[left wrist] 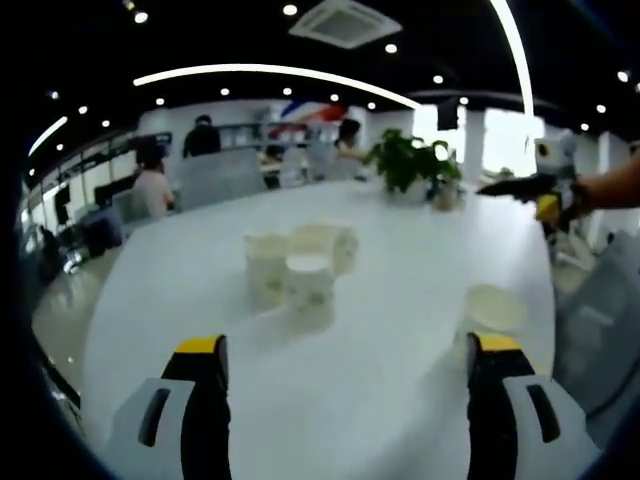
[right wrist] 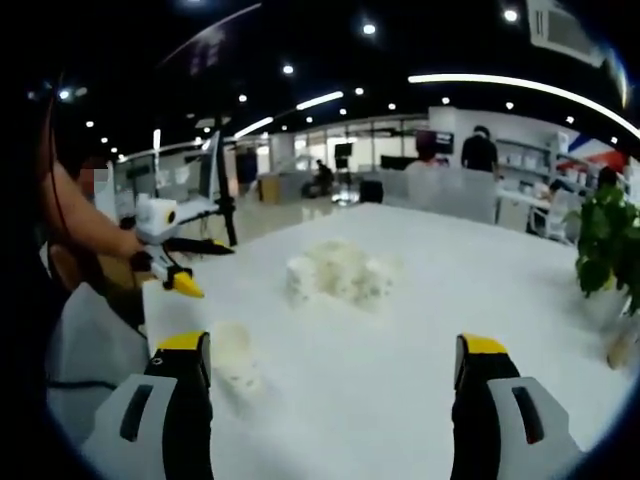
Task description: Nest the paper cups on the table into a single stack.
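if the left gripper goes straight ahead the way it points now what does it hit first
Probably the cluster of paper cups on the white table. The left gripper is open and aimed toward it, though depth is hard to judge.

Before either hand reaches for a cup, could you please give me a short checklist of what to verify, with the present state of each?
1. Left tool open and empty: ok, jaws spread wide, nothing between them.
2. Right tool open and empty: ok.
3. Cluster of cups within clear sight on the white table: ok, nothing blocks the way.
4. Lone cup lying apart from the cluster: ok, visible near the table's edge.
5. Which cups stand upright: cannot tell, too blurred.
6. Plant clear of the cups: ok, it stands well behind them.
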`<state>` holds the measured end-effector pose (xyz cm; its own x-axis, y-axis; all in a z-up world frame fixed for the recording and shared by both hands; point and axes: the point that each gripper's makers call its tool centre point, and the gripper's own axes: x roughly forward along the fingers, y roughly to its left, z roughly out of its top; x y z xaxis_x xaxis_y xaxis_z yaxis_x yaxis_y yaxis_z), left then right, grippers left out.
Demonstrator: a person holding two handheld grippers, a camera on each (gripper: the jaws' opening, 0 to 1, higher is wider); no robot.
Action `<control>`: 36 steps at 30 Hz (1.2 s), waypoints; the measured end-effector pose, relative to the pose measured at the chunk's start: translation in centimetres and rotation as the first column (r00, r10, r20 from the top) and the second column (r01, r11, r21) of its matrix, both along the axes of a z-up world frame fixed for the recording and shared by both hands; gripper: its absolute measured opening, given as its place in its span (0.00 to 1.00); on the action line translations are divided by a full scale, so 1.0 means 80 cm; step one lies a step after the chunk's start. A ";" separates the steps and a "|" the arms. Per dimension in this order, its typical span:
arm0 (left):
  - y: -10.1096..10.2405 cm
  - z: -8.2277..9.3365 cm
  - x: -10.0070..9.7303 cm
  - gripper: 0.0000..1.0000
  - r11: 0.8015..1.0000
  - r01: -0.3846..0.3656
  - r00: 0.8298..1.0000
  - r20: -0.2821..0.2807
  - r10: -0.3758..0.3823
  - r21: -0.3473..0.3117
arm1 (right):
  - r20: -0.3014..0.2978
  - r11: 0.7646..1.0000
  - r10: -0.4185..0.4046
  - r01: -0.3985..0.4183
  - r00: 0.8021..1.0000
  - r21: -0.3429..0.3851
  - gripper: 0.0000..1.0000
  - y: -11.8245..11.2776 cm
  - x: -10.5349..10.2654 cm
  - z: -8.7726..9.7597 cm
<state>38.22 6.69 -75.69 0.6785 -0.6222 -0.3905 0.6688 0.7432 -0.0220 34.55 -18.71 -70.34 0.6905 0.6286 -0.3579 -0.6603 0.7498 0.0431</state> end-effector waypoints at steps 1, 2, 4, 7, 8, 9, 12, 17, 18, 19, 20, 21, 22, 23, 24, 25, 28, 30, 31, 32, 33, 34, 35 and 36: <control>-0.002 -0.001 0.004 0.97 1.000 0.001 1.000 -0.003 -0.001 -0.004 | -0.001 1.000 0.000 0.000 1.000 -0.001 1.00 0.000 0.000 0.000; -0.003 -0.003 0.006 0.97 1.000 0.003 1.000 -0.005 -0.003 -0.008 | -0.003 1.000 -0.001 0.001 1.000 -0.002 1.00 -0.001 0.000 -0.001; -0.005 -0.005 0.011 0.97 1.000 0.006 1.000 -0.006 -0.006 -0.009 | -0.007 1.000 -0.003 0.003 1.000 -0.002 1.00 -0.002 -0.001 -0.003; -0.009 -0.007 0.021 0.96 1.000 0.016 1.000 -0.003 -0.016 -0.004 | -0.012 1.000 -0.005 0.005 1.000 -0.005 1.00 -0.003 -0.002 -0.005; -0.011 -0.007 0.023 0.95 1.000 0.019 1.000 -0.002 -0.019 -0.003 | -0.013 1.000 -0.006 0.006 1.000 -0.006 1.00 -0.003 -0.002 -0.006; -0.012 -0.007 0.025 0.94 1.000 0.023 1.000 -0.001 -0.023 -0.005 | -0.015 1.000 -0.008 0.008 1.000 -0.005 1.00 -0.004 -0.002 -0.007; -0.018 -0.006 0.034 0.89 0.999 0.043 0.999 0.011 -0.043 -0.013 | -0.018 1.000 -0.012 0.012 1.000 -0.008 1.00 -0.006 -0.003 -0.009; -0.022 -0.007 0.052 0.84 0.999 0.034 0.999 0.017 -0.034 -0.026 | -0.019 1.000 -0.023 0.023 1.000 -0.009 1.00 -0.012 -0.002 -0.010; -0.023 -0.008 0.055 0.83 0.999 0.032 0.999 0.014 -0.032 -0.029 | -0.020 1.000 -0.024 0.024 0.999 -0.008 1.00 -0.013 -0.001 -0.010; -0.024 -0.008 0.057 0.83 0.999 0.031 0.999 0.013 -0.030 -0.032 | -0.022 1.000 -0.027 0.026 0.999 -0.009 1.00 -0.014 -0.001 -0.011; -0.024 -0.011 0.061 0.83 0.999 0.030 0.999 0.013 -0.030 -0.032 | -0.022 1.000 -0.028 0.027 0.999 -0.009 1.00 -0.015 -0.001 -0.011; -0.026 -0.011 0.064 0.83 0.999 0.030 0.999 0.013 -0.029 -0.031 | -0.023 1.000 -0.029 0.029 0.999 -0.010 1.00 -0.016 -0.002 -0.012; -0.027 -0.011 0.064 0.82 0.999 0.030 0.999 0.013 -0.030 -0.031 | -0.025 0.999 -0.030 0.030 0.999 -0.010 1.00 -0.017 -0.002 -0.012; -0.031 -0.010 0.066 0.81 0.999 0.032 0.999 0.013 -0.032 -0.032 | -0.026 0.999 -0.034 0.033 0.999 -0.010 1.00 -0.018 -0.001 -0.013; -0.033 -0.011 0.067 0.81 0.999 0.036 0.999 0.014 -0.035 -0.034 | -0.027 0.999 -0.039 0.039 0.999 -0.008 1.00 -0.020 -0.001 -0.014; -0.036 -0.012 0.069 0.81 0.999 0.040 0.999 0.016 -0.039 -0.034 | -0.027 0.999 -0.043 0.043 0.999 -0.006 1.00 -0.022 0.000 -0.014; -0.044 -0.016 0.075 0.79 0.998 0.051 0.999 0.014 -0.051 -0.032 | -0.029 0.999 -0.047 0.047 0.998 -0.006 1.00 -0.024 0.000 -0.015; -0.051 -0.018 0.077 0.77 0.997 0.068 0.998 0.017 -0.068 -0.025 | -0.030 0.999 -0.048 0.047 0.998 -0.011 1.00 -0.025 -0.001 -0.017; -0.054 -0.019 0.078 0.76 0.997 0.075 0.997 0.021 -0.075 -0.019 | -0.030 0.999 -0.048 0.048 0.998 -0.012 1.00 -0.026 -0.001 -0.017; -0.056 -0.022 0.081 0.75 0.997 0.081 0.996 0.022 -0.081 -0.015 | -0.029 0.999 -0.050 0.049 0.998 -0.014 1.00 -0.027 -0.001 -0.017; -0.058 -0.023 0.083 0.74 0.997 0.082 0.996 0.020 -0.081 -0.014 | -0.030 0.999 -0.052 0.051 0.998 -0.014 1.00 -0.029 -0.001 -0.017; -0.059 -0.026 0.086 0.71 0.997 0.081 0.997 0.014 -0.081 -0.006 | -0.031 0.998 -0.055 0.055 0.998 -0.014 1.00 -0.031 -0.002 -0.018; -0.058 -0.030 0.088 0.69 0.997 0.076 0.997 0.010 -0.076 0.008 | -0.032 0.998 -0.057 0.057 0.998 -0.014 1.00 -0.032 -0.002 -0.019; -0.056 -0.035 0.094 0.67 0.997 0.068 0.998 0.012 -0.068 0.031 | -0.034 0.998 -0.061 0.061 0.998 -0.016 1.00 -0.034 -0.003 -0.020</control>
